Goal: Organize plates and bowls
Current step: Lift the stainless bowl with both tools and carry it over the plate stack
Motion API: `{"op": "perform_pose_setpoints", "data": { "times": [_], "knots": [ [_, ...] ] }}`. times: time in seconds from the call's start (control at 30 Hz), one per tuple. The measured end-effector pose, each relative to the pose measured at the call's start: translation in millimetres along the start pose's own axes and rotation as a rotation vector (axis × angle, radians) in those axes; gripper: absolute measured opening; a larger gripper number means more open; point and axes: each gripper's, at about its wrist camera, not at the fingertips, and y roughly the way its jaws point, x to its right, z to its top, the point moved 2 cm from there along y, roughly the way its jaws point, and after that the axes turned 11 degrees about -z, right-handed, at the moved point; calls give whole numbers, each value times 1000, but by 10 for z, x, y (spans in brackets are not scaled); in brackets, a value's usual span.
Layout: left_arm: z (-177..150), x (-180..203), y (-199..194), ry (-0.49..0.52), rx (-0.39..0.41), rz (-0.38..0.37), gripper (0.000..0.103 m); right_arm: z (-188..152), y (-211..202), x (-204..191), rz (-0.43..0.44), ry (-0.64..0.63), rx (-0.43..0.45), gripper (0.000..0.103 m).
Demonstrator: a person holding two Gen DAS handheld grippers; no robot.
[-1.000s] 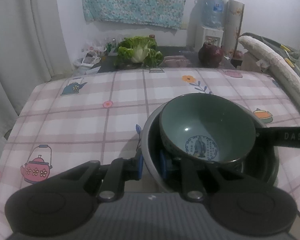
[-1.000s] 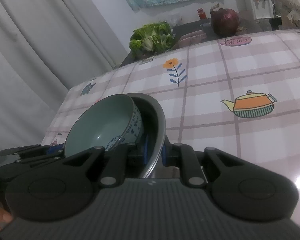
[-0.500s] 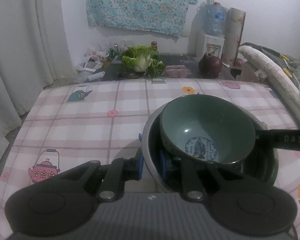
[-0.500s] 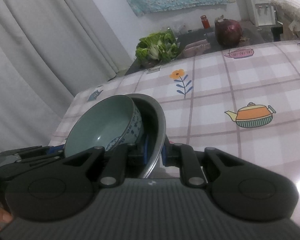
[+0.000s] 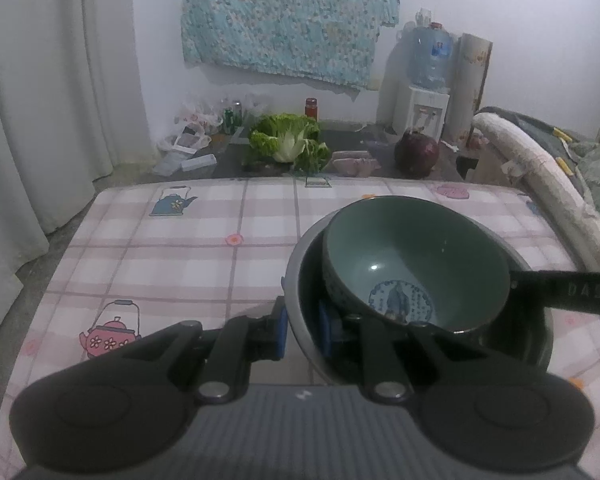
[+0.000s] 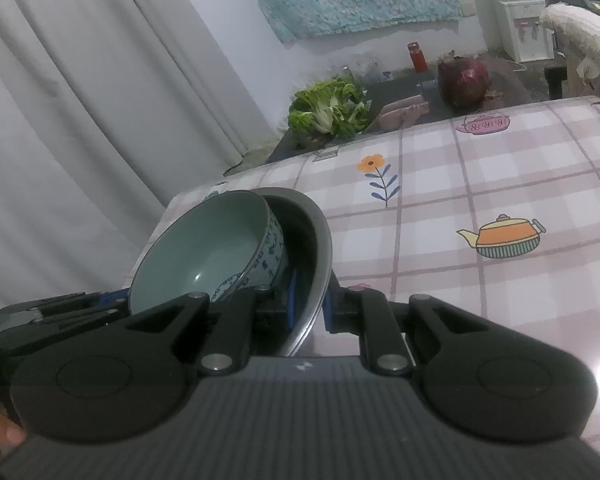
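2 tongs [image 5: 303, 330] [image 6: 309, 306] clamping metal bowl [image 5: 300, 264]

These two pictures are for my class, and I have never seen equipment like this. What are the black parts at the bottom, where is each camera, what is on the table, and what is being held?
There is no robot here. A person holds a two-finger grasping tool in each hand, and each tool carries a wide-angle camera looking forward along its fingers. The black shapes at the bottom are the tools themselves.

One picture comes from the left tool, the other from the right tool. Both are shut on the rim of the same metal bowl, from opposite sides, one finger inside and one outside.

A green bowl sits tilted inside the metal bowl, with blue writing on its outer wall.

Below is a table covered with a checked cloth printed with teapots and flowers. Nothing else shows on it. Behind it lie a leafy cabbage and a red cabbage.
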Motion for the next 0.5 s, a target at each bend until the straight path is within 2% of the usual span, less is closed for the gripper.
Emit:
{"op": "perform_pose_setpoints", "data": {
  "times": [0.5],
  "knots": [
    [-120, 141, -517, -12, 32, -23, 16, -189, -552, -134, 1, 8, 28, 14]
  ]
}}
